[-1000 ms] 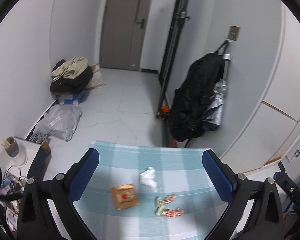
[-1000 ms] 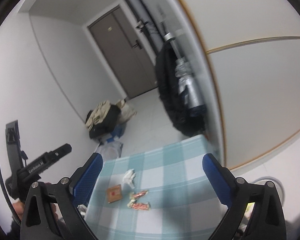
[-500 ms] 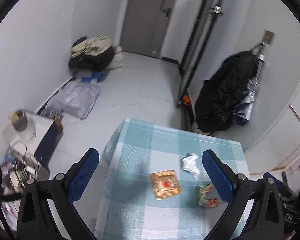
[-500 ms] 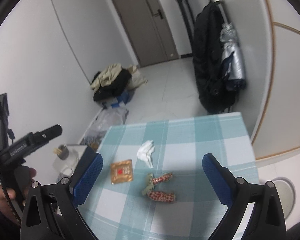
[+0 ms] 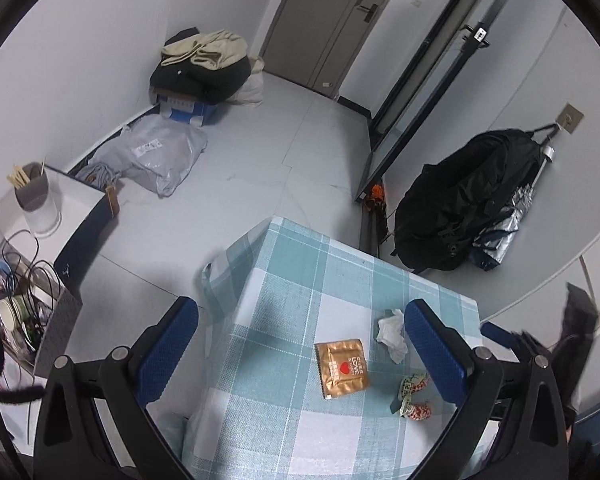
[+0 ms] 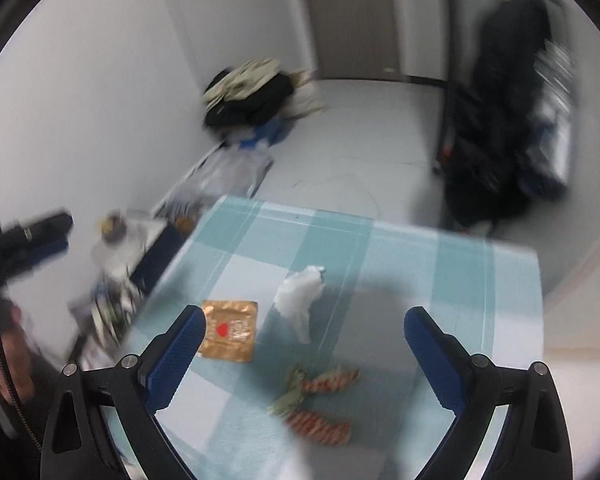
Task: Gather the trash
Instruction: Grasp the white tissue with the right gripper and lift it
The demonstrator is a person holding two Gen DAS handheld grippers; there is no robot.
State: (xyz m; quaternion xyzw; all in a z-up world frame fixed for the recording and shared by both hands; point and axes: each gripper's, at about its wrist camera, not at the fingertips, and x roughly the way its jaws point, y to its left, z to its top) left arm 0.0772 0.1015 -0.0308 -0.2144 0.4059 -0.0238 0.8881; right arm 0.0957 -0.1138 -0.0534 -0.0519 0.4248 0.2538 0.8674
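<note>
a: listing trash on the counter (image 5: 284, 288), which wears a teal and white checked cloth. item one?

b: gold square wrapper (image 5: 342, 367), flat, shiny, red heart printed at its middle, lying near the counter's centre. in the right wrist view it (image 6: 230, 334) sits just past the near fingertip of the right tool.

a: item two?

b: crumpled white tissue (image 5: 392, 334), loosely bunched with a trailing tail, just beside the gold wrapper on its far right side. right view shows it (image 6: 300, 300) clearly apart from the wrapper.

a: item three?

b: two twisted candy wrappers (image 5: 414, 398), red and white patterned bodies with greenish twisted ends, lying close together, nearer the counter's front edge than the tissue. right view (image 6: 316, 404) is blurred; whether they touch, cannot tell.

a: tools?

b: left tool (image 5: 312, 348), blue padded fingers spread wide, holding nothing, hovering above the counter. right tool (image 6: 304, 356), likewise spread wide, nothing between the fingers, over the trash.
</note>
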